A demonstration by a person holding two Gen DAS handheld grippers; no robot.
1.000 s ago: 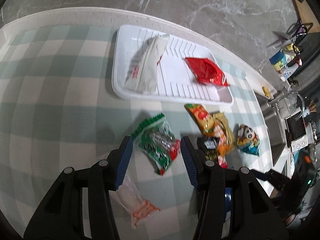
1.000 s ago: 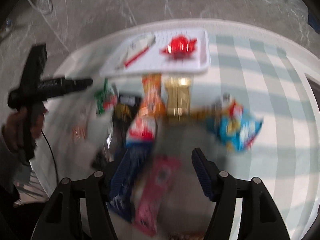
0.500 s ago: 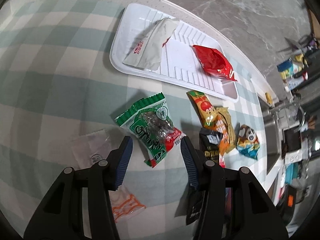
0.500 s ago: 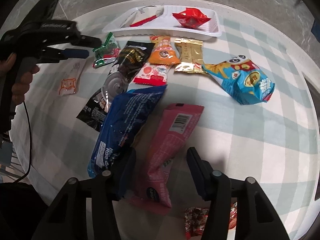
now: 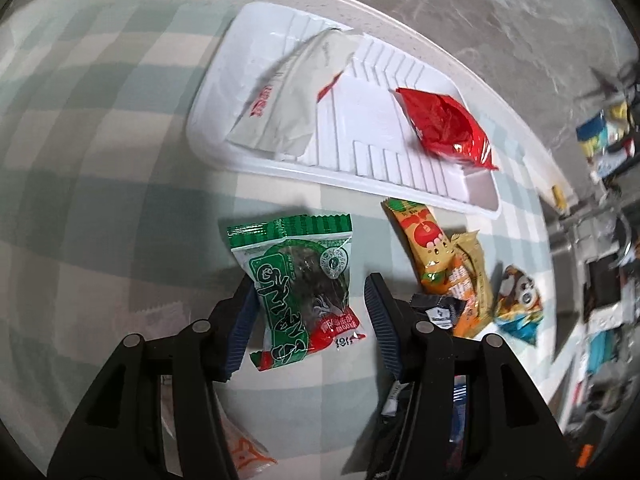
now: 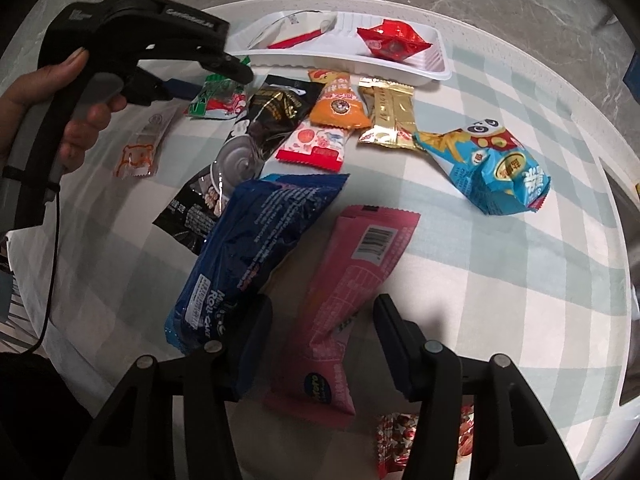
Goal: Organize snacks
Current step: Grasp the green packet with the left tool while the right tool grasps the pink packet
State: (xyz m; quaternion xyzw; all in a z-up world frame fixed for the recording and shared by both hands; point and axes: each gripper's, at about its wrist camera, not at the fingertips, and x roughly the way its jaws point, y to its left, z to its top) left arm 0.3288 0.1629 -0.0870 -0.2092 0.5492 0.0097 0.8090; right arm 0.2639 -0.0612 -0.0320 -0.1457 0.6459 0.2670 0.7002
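Note:
A green seaweed snack packet [image 5: 304, 292] lies flat on the checked cloth. My left gripper [image 5: 310, 284] straddles it from above, its jaws opening slightly; the left pad is at the packet's edge, the right pad stands clear. A white tray [image 5: 320, 168] behind it holds a white packet [image 5: 288, 96] and a red packet [image 5: 444, 128]. My right gripper [image 6: 323, 302] hangs open over a pink wrapped bar [image 6: 352, 280], whose narrow middle lies between the fingers untouched. A blue roll-cake pack [image 6: 256, 240] lies beside it, its end under the left finger. The right wrist view shows a hand holding the left gripper [image 6: 216, 82].
More snacks lie between the grippers: a black pack [image 6: 256, 132], an orange packet [image 6: 338, 104], a gold packet [image 6: 390, 116], a red-and-white sweet [image 6: 316, 146], a blue panda bag [image 6: 492, 164]. A clear wrapper [image 6: 140, 148] lies left. The table edge curves behind the tray [image 6: 340, 66].
The left gripper has sunk toward the green packet, which now lies between its fingers. The right gripper slid over the pink bar, its jaws narrowed, then held still.

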